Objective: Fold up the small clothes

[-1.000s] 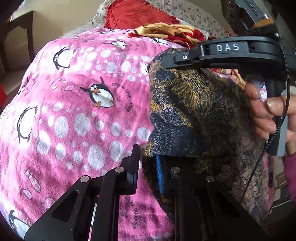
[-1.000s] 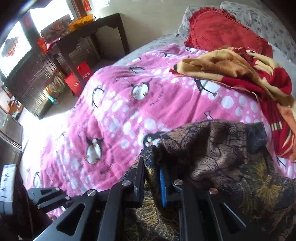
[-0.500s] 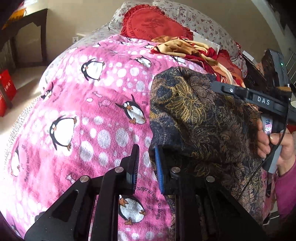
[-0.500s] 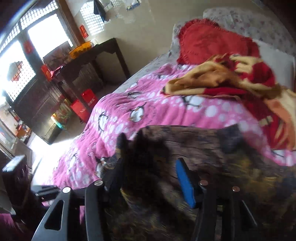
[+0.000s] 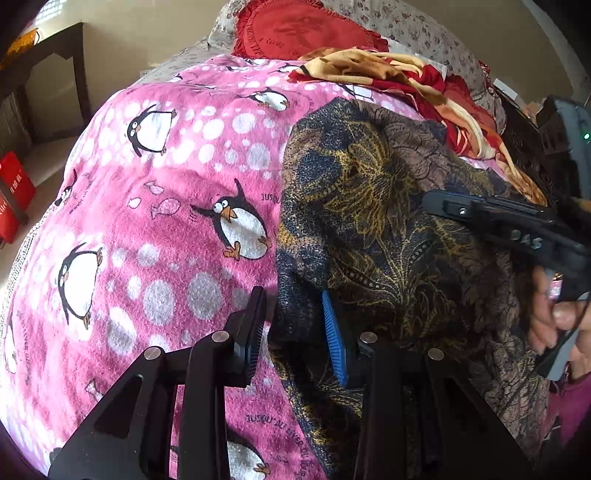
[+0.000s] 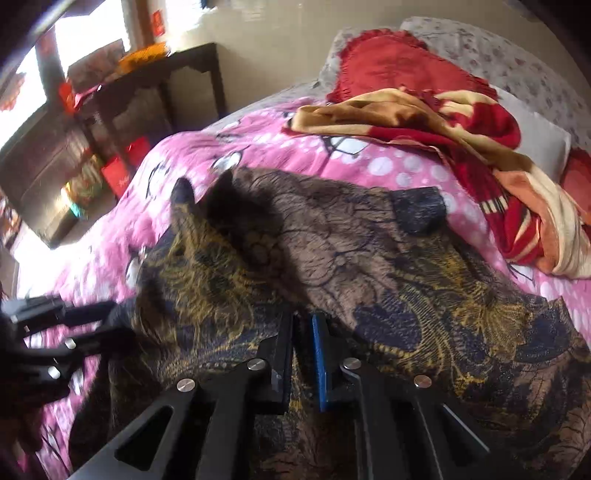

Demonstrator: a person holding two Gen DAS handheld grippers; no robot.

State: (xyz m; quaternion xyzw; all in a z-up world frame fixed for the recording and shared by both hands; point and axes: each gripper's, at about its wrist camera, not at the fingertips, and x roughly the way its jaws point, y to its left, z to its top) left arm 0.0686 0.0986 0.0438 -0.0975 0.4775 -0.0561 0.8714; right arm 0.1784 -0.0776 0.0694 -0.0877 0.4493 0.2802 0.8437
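Pink blanket w/ dark garment; right claw closing on it.

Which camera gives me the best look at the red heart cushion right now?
The left wrist view: the red heart cushion is sharp there, frilled edge and faint lettering visible, though its top is cut off. The right wrist view shows more outline, but blurred, partly behind the yellow-red blanket.

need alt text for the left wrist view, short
The left gripper, jaws opening, straddles the edge of a dark gold-patterned garment on a pink penguin blanket. At right, a hand holds the right gripper over the garment.
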